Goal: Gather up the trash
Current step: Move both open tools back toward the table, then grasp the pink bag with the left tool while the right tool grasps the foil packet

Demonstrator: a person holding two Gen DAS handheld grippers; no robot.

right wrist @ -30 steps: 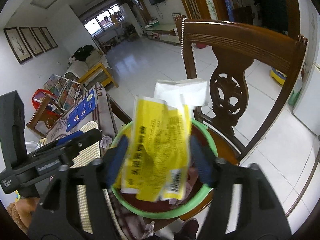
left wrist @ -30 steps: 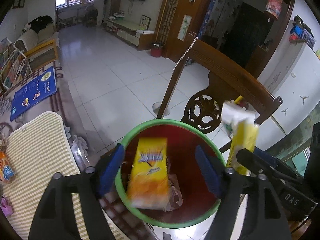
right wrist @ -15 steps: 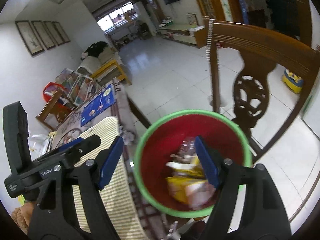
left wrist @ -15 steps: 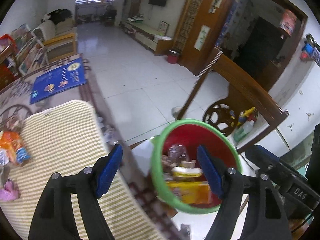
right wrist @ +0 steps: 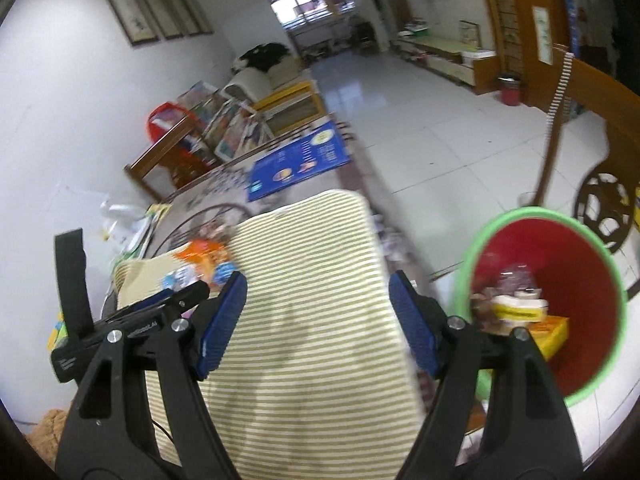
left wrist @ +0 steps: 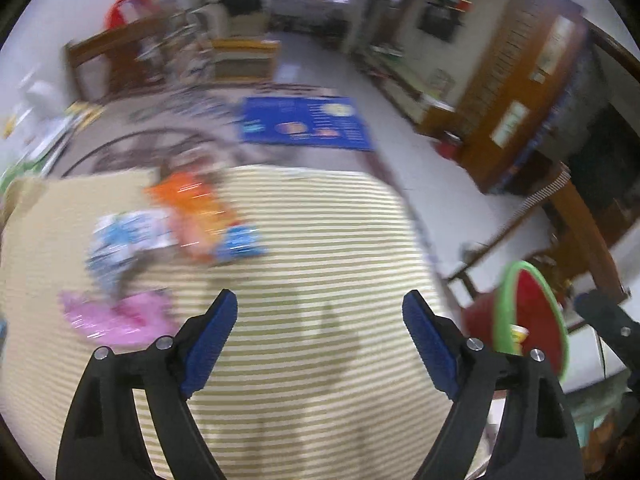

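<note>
the trash still to collect is a loose cluster of wrappers on the striped mat point(left wrist: 320, 280): an orange packet point(left wrist: 192, 208), a pale blue-and-white wrapper point(left wrist: 124, 240) beside it, a small blue packet point(left wrist: 240, 242) touching the orange one, and a pink wrapper point(left wrist: 116, 316) nearest the left gripper point(left wrist: 320, 320). all are blurred, so their print can't be read. the red bin with the green rim point(right wrist: 560, 300) sits off the mat's right edge and already holds a yellow box point(right wrist: 552, 332) and other scraps. the left gripper's jaws are opening with nothing between them, above bare mat to the right of the cluster. the right gripper point(right wrist: 320, 320) has its jaws apart and empty too, over the mat between cluster and bin. this looks like the reach for the next pieces. the next move calls for carrying the left gripper over to the pink wrapper, lowering the pads around it and closing without pinching the mat's cloth
</note>
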